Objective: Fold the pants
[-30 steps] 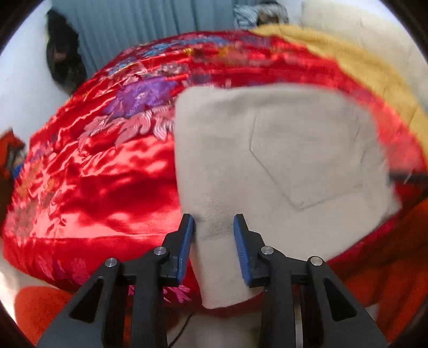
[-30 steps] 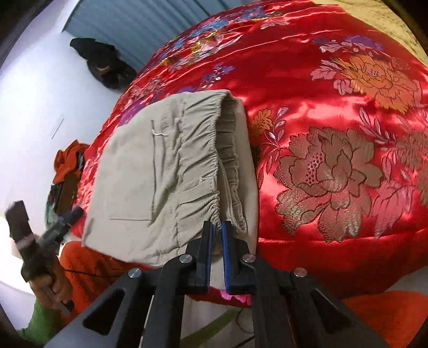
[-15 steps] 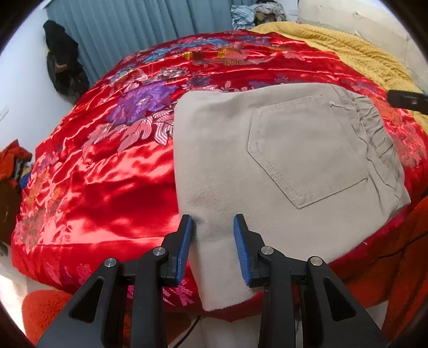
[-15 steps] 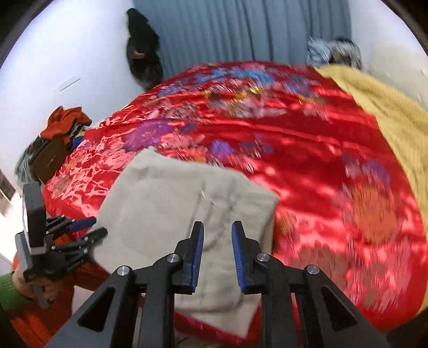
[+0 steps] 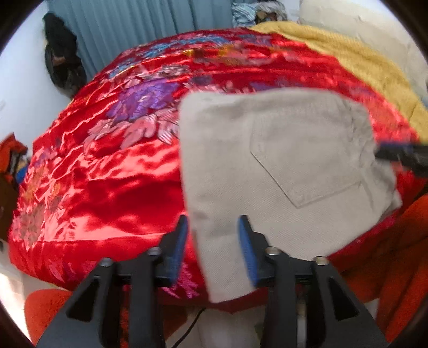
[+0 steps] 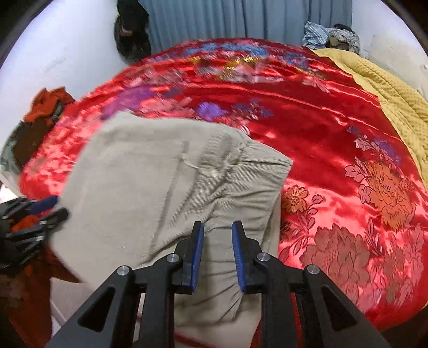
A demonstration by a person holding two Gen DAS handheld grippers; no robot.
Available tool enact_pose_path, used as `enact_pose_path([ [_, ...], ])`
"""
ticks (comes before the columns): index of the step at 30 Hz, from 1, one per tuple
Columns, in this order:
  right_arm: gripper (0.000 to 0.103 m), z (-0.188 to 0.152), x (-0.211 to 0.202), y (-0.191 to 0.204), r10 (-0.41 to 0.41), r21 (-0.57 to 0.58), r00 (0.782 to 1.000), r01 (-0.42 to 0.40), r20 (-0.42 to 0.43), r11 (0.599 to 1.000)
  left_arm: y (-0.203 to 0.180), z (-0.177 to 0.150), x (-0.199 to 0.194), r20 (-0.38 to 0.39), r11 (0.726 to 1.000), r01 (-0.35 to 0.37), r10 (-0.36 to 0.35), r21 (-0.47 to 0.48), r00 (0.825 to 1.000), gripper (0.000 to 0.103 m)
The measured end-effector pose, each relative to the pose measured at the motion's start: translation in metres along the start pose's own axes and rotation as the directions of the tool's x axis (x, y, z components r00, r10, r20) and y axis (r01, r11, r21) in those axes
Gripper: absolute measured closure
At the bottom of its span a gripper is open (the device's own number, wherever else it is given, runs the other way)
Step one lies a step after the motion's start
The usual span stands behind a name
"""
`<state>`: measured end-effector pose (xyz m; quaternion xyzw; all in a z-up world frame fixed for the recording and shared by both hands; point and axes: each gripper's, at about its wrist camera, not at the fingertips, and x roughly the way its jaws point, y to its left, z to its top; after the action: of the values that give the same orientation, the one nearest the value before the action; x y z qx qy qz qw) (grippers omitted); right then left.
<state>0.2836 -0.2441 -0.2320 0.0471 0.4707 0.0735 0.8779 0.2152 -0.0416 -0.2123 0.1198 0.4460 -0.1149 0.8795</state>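
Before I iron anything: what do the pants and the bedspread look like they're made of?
Pants: beige, matte woven cloth, probably cotton twill or fine corduroy; fine ribbing shows near the gathered waistband.
Bedspread: red satin, silk or synthetic, I can't tell which; it is glossy with bright highlights and woven or embroidered flowers.

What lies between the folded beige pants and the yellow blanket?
Only the red floral quilt: a bare stretch of it separates the pants from the yellow blanket, shown best in the right wrist view.

Beige pants lie on a glossy red bedspread embroidered with purple, pink and gold flowers, beside a mustard-yellow blanket and grey-blue curtains.
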Motion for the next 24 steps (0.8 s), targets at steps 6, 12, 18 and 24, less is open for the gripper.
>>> enact_pose_path([
  [6, 0.032, -0.013, -0.014, -0.079, 0.187, 0.303, 0.982, -0.177, -0.004, 0.936, 0.067, 0.026, 0.026, -0.053, 0.974, 0.107, -0.120, -0.201, 0.991, 0.031],
  [12, 0.033, -0.009, 0.028, -0.121, 0.385, 0.495, 0.922, -0.316, -0.040, 0.809, 0.068, 0.042, 0.070, -0.145, 0.938, 0.230, -0.273, -0.259, 0.951, 0.031],
  [18, 0.044, 0.000, 0.065, -0.100, 0.446, 0.459, 0.877, -0.327, -0.178, 0.826, 0.033, 0.046, 0.083, -0.221, 0.920, 0.299, -0.355, -0.253, 0.908, 0.067],
  [24, 0.075, 0.032, 0.019, -0.036, 0.247, 0.150, 0.947, -0.219, -0.204, 0.964, 0.002, 0.069, 0.021, -0.157, 0.956, 0.243, -0.269, -0.164, 0.950, 0.092],
])
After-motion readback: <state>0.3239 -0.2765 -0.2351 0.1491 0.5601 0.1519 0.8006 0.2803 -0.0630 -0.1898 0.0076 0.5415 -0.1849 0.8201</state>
